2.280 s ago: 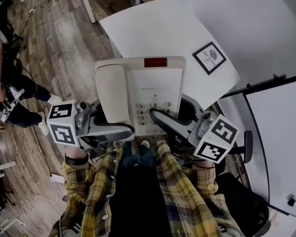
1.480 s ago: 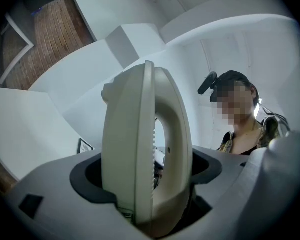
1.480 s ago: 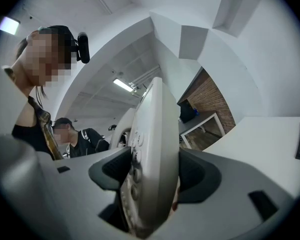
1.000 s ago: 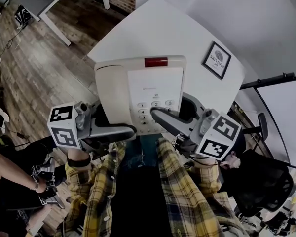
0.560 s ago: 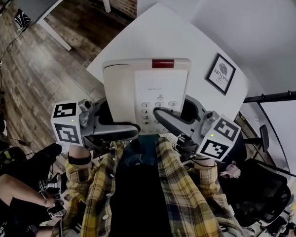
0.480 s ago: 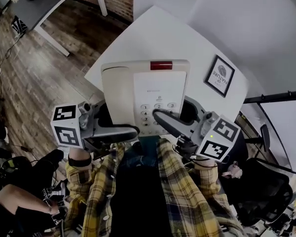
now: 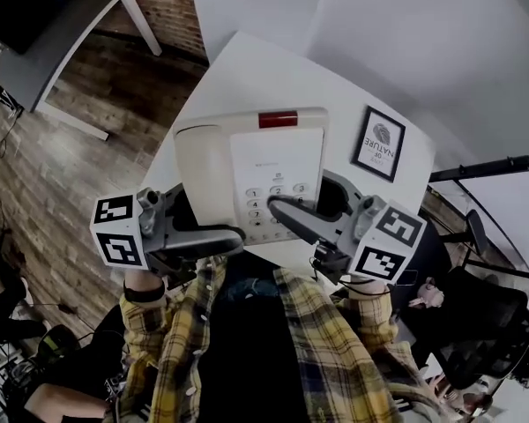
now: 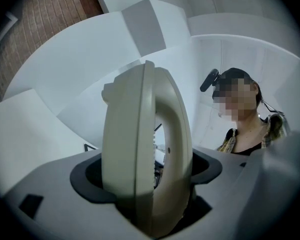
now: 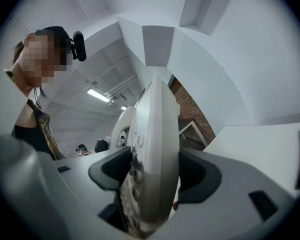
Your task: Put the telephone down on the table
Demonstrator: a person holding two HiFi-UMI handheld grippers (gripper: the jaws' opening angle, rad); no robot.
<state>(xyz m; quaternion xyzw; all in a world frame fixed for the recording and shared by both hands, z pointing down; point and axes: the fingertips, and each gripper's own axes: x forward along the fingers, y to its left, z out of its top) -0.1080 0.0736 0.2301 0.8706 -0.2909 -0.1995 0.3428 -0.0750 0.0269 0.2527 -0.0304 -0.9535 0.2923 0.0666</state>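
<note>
A cream telephone (image 7: 247,174) with a red strip at its far end, handset on its left side, is held flat between both grippers above the near edge of the white table (image 7: 273,69). My left gripper (image 7: 232,234) is shut on its near left edge, below the handset. My right gripper (image 7: 278,208) is shut on its near right part, one jaw lying across the keypad. In the left gripper view the telephone (image 8: 145,149) stands edge-on between the jaws of the left gripper (image 8: 147,189). The right gripper view shows the telephone (image 9: 157,144) likewise clamped in the right gripper (image 9: 150,184).
A black-framed picture (image 7: 376,144) lies on the table's right part. A dark table (image 7: 62,25) stands over the wooden floor at far left. A black office chair (image 7: 489,324) is at my right. White walls rise behind the table.
The table has come closer under the telephone, and the phone now hangs over its near edge instead of the floor. Both grippers keep their hold.
</note>
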